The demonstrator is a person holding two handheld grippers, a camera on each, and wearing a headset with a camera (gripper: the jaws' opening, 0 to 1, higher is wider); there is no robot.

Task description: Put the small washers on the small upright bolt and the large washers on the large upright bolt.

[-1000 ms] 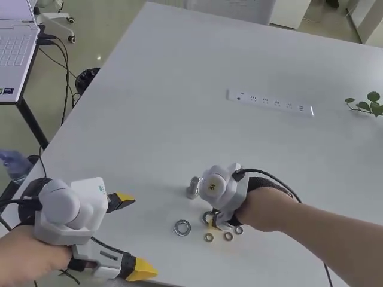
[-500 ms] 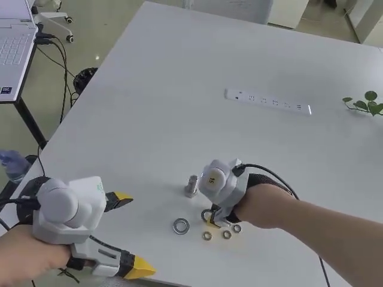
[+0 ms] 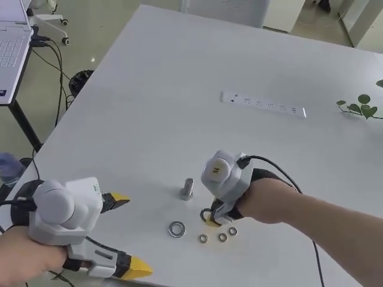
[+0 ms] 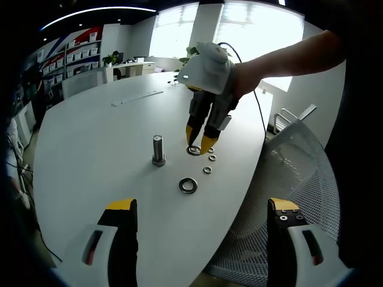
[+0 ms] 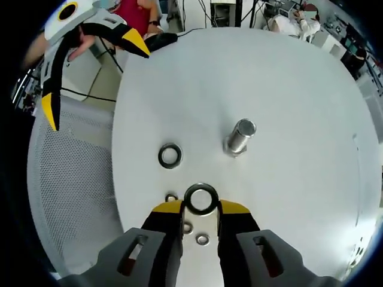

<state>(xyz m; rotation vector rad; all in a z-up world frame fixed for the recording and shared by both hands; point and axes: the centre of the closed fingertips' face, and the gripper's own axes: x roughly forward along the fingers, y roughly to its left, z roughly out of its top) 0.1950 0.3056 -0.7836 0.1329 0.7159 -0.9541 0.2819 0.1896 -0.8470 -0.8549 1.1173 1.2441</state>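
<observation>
No washer is on the bolt yet: my right fingers clamp one large washer, my left fingers stand apart, and the other washers lie on the counter.

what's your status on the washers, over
Left gripper open, idle near table edge. Right gripper shut on large washer, down on the table. Upright bolt bare, path to it open.

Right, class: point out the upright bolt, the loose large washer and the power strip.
bolt (image 3: 187, 188), head view, on its shaft.
loose large washer (image 3: 171, 229), head view, on the ring's left side.
power strip (image 3: 263, 104), head view, on its middle.
</observation>
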